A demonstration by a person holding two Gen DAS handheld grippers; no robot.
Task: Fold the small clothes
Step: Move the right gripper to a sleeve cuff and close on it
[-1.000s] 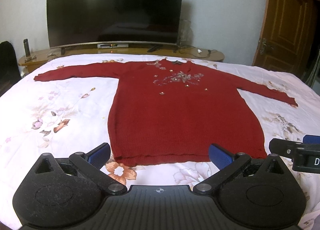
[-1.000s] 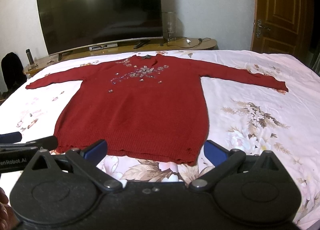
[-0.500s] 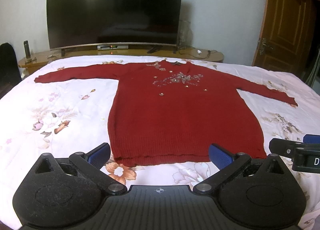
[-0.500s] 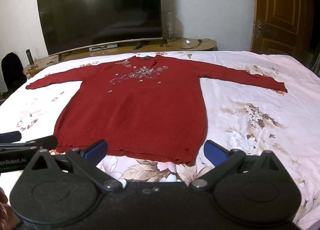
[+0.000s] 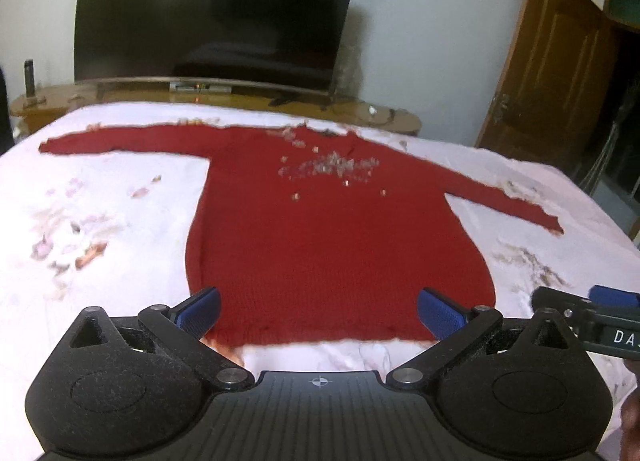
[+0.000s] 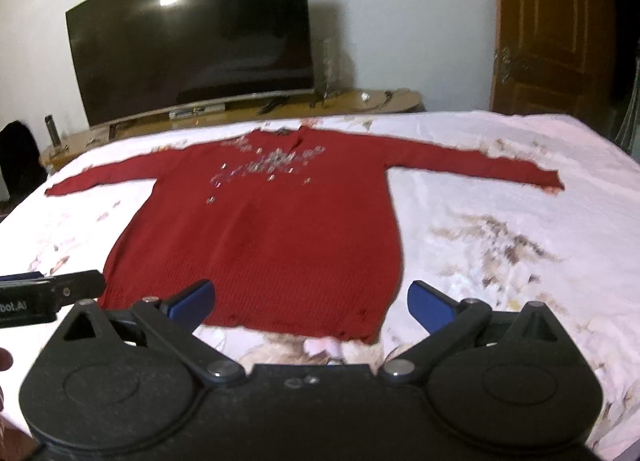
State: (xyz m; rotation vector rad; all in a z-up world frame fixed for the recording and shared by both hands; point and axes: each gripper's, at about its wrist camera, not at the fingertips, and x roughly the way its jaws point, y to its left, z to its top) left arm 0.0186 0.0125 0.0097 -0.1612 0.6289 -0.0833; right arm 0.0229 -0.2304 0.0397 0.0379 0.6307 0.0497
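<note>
A dark red knitted sweater (image 5: pixel 332 237) (image 6: pixel 276 237) with shiny beads on the chest lies flat and face up on the bed, both sleeves spread out sideways, hem nearest me. My left gripper (image 5: pixel 319 316) is open, hovering just above the hem with the blue pads wide apart. My right gripper (image 6: pixel 311 305) is also open, over the hem's right part. Each gripper shows at the edge of the other's view: the right one (image 5: pixel 592 317) and the left one (image 6: pixel 44 293). Nothing is held.
The bed (image 5: pixel 100 229) has a white floral sheet. Behind it stands a low wooden TV bench (image 5: pixel 256 101) with a large dark television (image 5: pixel 212 13). A brown door (image 6: pixel 556 29) is at the right. Both now views are motion-blurred.
Both grippers have moved forward toward the sweater's hem, which now sits between the pads. The sweater itself has not moved. Both grippers stay open.
</note>
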